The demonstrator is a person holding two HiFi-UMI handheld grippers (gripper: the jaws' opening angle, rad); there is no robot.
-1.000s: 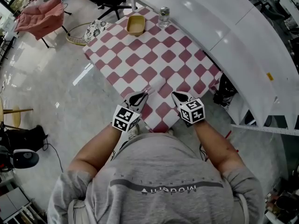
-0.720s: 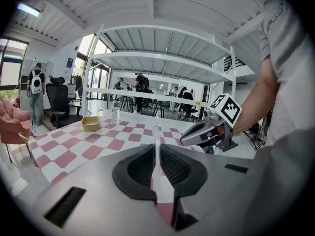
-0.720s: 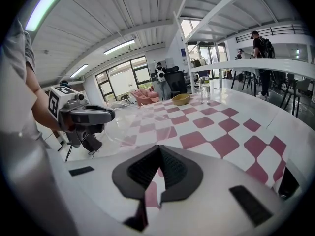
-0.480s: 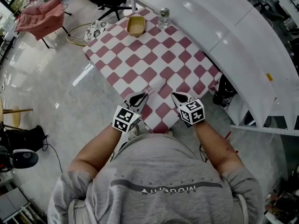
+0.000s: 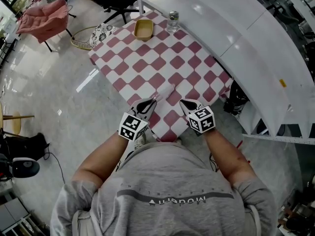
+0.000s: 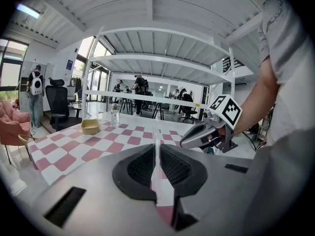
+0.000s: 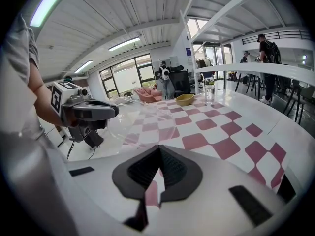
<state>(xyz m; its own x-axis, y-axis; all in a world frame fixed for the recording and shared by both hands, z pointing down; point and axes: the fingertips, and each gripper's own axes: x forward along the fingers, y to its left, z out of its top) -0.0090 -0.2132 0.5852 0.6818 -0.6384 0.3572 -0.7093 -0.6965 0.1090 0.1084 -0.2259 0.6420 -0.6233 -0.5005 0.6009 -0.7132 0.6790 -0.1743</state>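
A table (image 5: pixel 147 63) with a pink-and-white checked cloth stands before me. My left gripper (image 5: pixel 153 99) hovers over its near edge, shut on a clear plastic bag (image 5: pixel 166 89) that stretches out over the cloth. In the left gripper view the bag (image 6: pixel 156 136) shows as a thin edge rising between the shut jaws of the left gripper (image 6: pixel 156 151). My right gripper (image 5: pixel 182 102) is a short way to its right, jaws together with nothing seen between them. The right gripper view shows the bag (image 7: pixel 133 119) hanging from the left gripper (image 7: pixel 114 112). The right gripper (image 7: pixel 158 154) stays apart from the bag.
A yellow bowl (image 5: pixel 143 28) and a clear bottle (image 5: pixel 173 19) stand at the table's far end. A white curved counter (image 5: pixel 256 38) runs along the right. A pink chair (image 5: pixel 44 16) and a basket (image 5: pixel 81 36) stand on the floor at left. People walk in the distance.
Both grippers have held almost still. The left gripper's view has shifted slightly, with the bag still in its jaws.
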